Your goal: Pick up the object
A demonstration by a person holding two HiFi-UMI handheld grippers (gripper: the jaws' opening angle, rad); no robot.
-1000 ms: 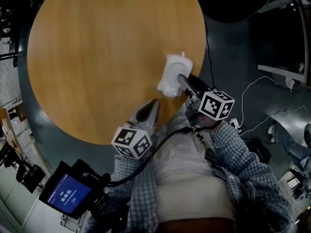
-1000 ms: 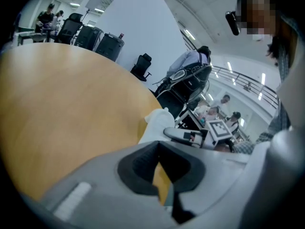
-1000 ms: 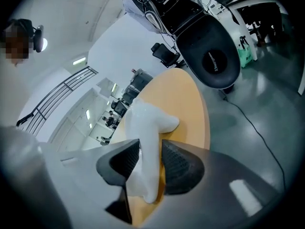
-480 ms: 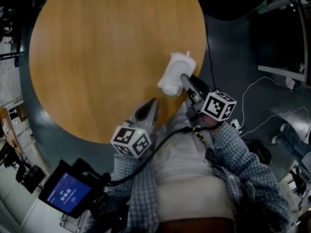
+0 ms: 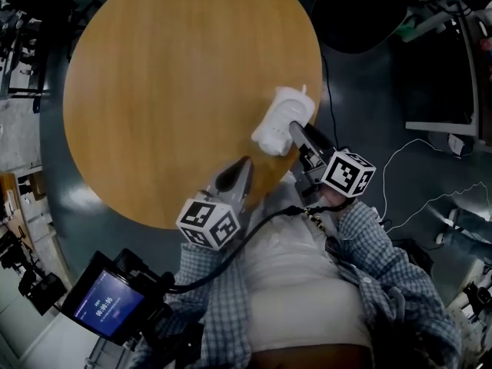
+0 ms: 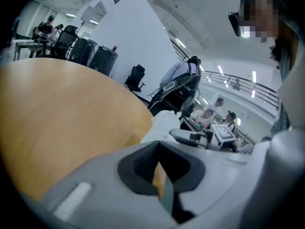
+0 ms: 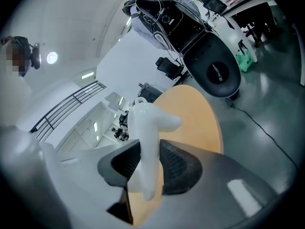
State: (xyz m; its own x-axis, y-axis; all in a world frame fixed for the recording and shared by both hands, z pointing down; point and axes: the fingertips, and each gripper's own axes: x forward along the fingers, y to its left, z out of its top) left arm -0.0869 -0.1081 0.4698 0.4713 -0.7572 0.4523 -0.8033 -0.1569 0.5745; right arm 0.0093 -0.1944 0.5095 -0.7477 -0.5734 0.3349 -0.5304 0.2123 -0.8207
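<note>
The white plastic object (image 5: 278, 118) hangs at the near right edge of the round wooden table (image 5: 169, 91). My right gripper (image 5: 296, 129) is shut on it, and its jaws have just been closing on it. In the right gripper view the object (image 7: 147, 128) stands upright between the dark pads (image 7: 178, 168), pressed on both sides by the right gripper (image 7: 147, 168). My left gripper (image 5: 238, 167) rests at the table's near edge, left of the object, shut with nothing in it. In the left gripper view its pads (image 6: 138, 168) nearly meet, and the object (image 6: 164, 123) shows beyond them.
A dark round base (image 5: 361, 6) stands on the floor beyond the table's right side. White cables (image 5: 415, 137) trail over the floor at the right. A device with a blue screen (image 5: 108, 302) hangs at the lower left. Wide bare wood lies left of the object.
My right gripper has come off the table a little with the white object in it, and the object is tilted more. The left gripper has stayed where it was.
</note>
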